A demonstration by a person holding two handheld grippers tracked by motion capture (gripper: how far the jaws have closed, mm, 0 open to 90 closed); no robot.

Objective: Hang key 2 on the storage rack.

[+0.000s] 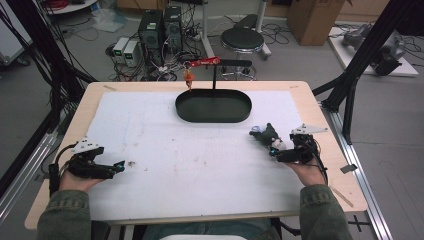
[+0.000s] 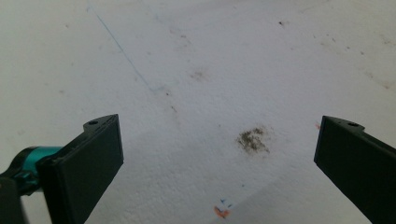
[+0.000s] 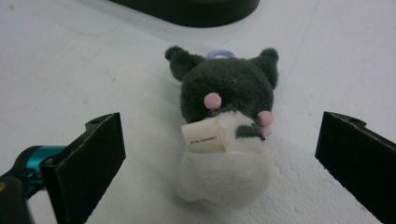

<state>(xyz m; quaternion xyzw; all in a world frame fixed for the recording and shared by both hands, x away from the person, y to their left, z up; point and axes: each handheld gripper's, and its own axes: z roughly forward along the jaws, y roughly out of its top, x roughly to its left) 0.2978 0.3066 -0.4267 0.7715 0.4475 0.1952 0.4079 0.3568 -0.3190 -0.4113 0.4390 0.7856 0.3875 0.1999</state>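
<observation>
Plush toy (image 3: 224,135), dark grey above and white below, lies on the white sheet (image 1: 190,165) covering the surface, near its right edge. It rests between the spread jaws of the right tool (image 1: 278,151), which touch nothing; a small cloth label (image 3: 203,136) sticks out from its side, and a pale purple loop (image 3: 219,54) shows behind its ears. Beyond it sits a black oval tray (image 1: 213,106) with a stand carrying a red bar (image 1: 201,62). Far across the sheet, the left tool (image 1: 119,166) hovers with jaws wide apart over a brownish stain (image 2: 252,139), holding nothing.
</observation>
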